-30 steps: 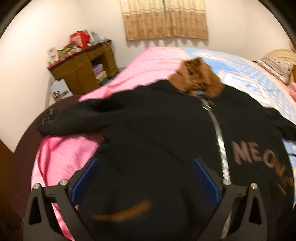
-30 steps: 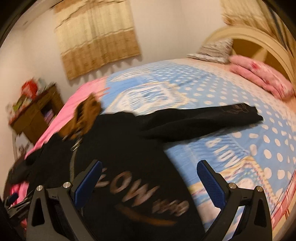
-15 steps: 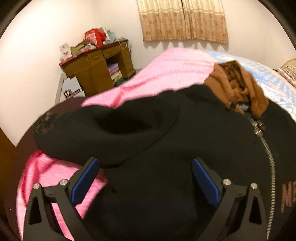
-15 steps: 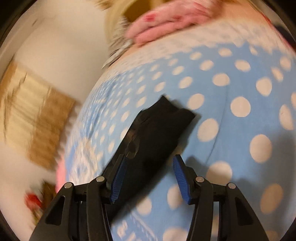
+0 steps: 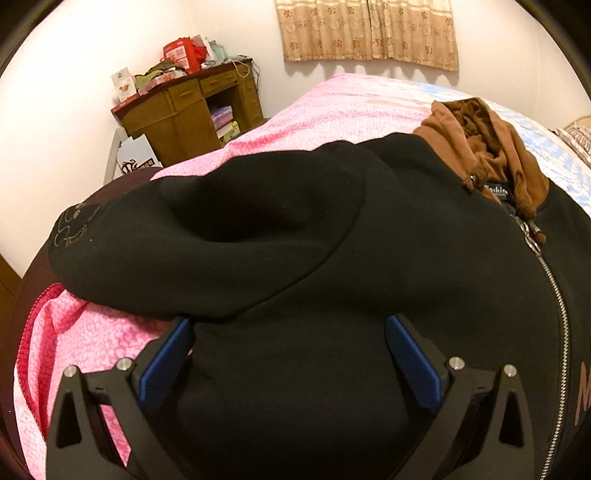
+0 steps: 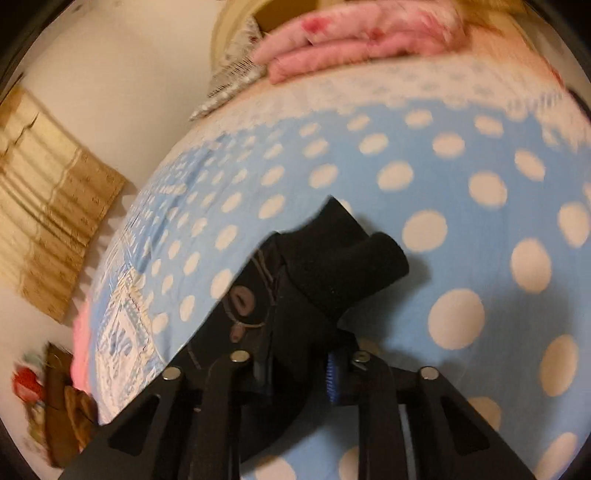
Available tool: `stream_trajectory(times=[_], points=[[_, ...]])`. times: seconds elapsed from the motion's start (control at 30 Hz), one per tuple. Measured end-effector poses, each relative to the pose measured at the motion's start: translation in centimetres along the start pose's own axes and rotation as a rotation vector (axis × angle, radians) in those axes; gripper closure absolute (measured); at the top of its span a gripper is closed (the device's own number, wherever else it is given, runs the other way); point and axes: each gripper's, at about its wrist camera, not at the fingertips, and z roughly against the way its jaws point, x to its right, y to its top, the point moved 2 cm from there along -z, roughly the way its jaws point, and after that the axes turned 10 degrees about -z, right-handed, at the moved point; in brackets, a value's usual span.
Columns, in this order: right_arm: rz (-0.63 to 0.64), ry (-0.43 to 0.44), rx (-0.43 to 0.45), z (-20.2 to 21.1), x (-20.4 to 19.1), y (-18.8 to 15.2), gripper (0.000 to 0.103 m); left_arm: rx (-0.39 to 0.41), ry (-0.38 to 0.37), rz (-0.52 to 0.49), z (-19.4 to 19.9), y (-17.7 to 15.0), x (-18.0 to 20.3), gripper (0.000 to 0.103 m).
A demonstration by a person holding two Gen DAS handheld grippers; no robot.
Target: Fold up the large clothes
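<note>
A black zip hoodie (image 5: 388, 266) with a brown hood (image 5: 484, 155) lies spread on the bed. Its left sleeve (image 5: 192, 236) stretches out over the pink cover. My left gripper (image 5: 288, 354) is open, its blue pads just above the hoodie's body near the armpit. My right gripper (image 6: 299, 369) is shut on the cuff of the right sleeve (image 6: 328, 266), which sticks up between the jaws above the blue dotted sheet.
A pink cover (image 5: 354, 110) and a blue dotted sheet (image 6: 461, 229) lie on the bed. A wooden desk (image 5: 184, 110) with clutter stands by the far wall. Pink pillows (image 6: 362, 40) lie at the headboard. Curtains (image 5: 369, 33) hang behind.
My right gripper swung out to the sleeve end and closed on the cuff. My left gripper moved left and closer over the hoodie's body, staying open.
</note>
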Motion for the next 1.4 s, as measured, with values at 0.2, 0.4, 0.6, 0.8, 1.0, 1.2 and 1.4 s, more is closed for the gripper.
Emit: stream_trajectory(times=[0.2,0.4,0.6,0.8,1.0,1.2,1.4], points=[[0.298,0.122,0.139,8.6,-11.2,-2.4,0.085,0.006,-0.003,0.003,-0.1,0.0,-0.2,0.0],[0.664,0.343,0.095,15.4,-25.4,-15.5,0.084,0.016,-0.023,0.02,0.0,-0.1,-0.5,0.0],[0.893,0.511,-0.138,13.5,-32.8,-32.4,0.084,0.028,-0.08,0.091,-0.2,-0.3,-1.8,0.0],[0.988,0.561,-0.438,7.4,-32.9,-45.1,0.084,0.028,-0.221,0.233,-1.2,-0.9,-4.0,0.0],[1.012,0.685,-0.573,5.8,-31.6,-48.7,0.046,0.033,-0.215,0.229,-1.4,-0.8,-3.7,0.0],[0.852,0.76,-0.741,6.1,-32.9,-48.7,0.019,0.036,-0.22,0.232,-1.3,-1.1,-3.8,0.0],[0.813,0.844,-0.652,10.9,-32.5,-44.4,0.019,0.036,-0.219,0.232,-1.3,-1.1,-3.7,0.0]])
